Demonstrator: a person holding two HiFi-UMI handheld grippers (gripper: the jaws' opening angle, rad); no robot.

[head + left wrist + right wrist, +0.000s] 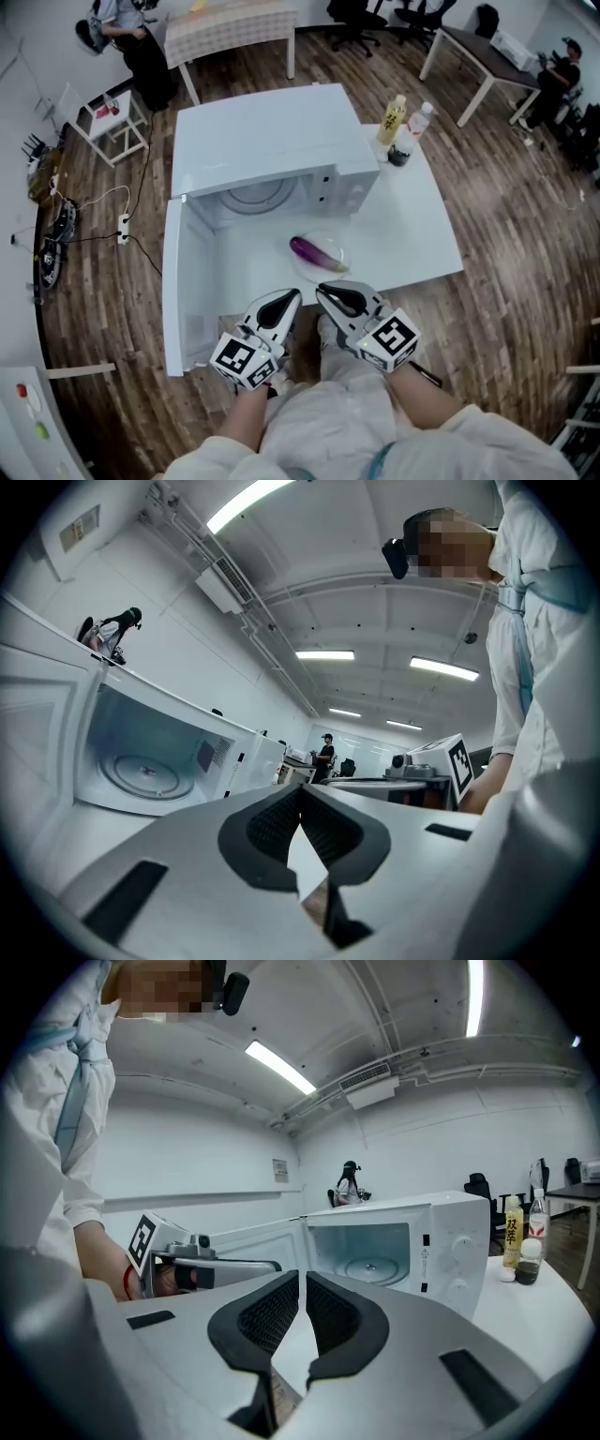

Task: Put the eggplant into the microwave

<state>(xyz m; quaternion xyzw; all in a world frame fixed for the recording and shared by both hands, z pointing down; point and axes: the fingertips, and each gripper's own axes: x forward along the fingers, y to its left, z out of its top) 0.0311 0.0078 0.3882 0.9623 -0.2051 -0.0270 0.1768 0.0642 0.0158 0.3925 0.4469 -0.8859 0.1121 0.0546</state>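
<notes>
Both are closed up tight with nothing in them: right gripper (328,292) and left gripper (292,300), side by side at the near edge of the bench (422,234). The eggplant (317,253) lies on a clear plate (343,246) just ahead, roughly 12 o'clock from the right one, which looks a touch nearer. Its long axis runs 10-to-4. The open microwave (272,141) is beyond it at 11.

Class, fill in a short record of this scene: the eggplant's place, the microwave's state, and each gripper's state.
eggplant: lying on a clear plate on the white table, in front of the microwave
door: swung open
cavity: only the turntable inside
left gripper: shut, empty
right gripper: shut, empty, beside the left
task: eggplant not yet picked up
</notes>
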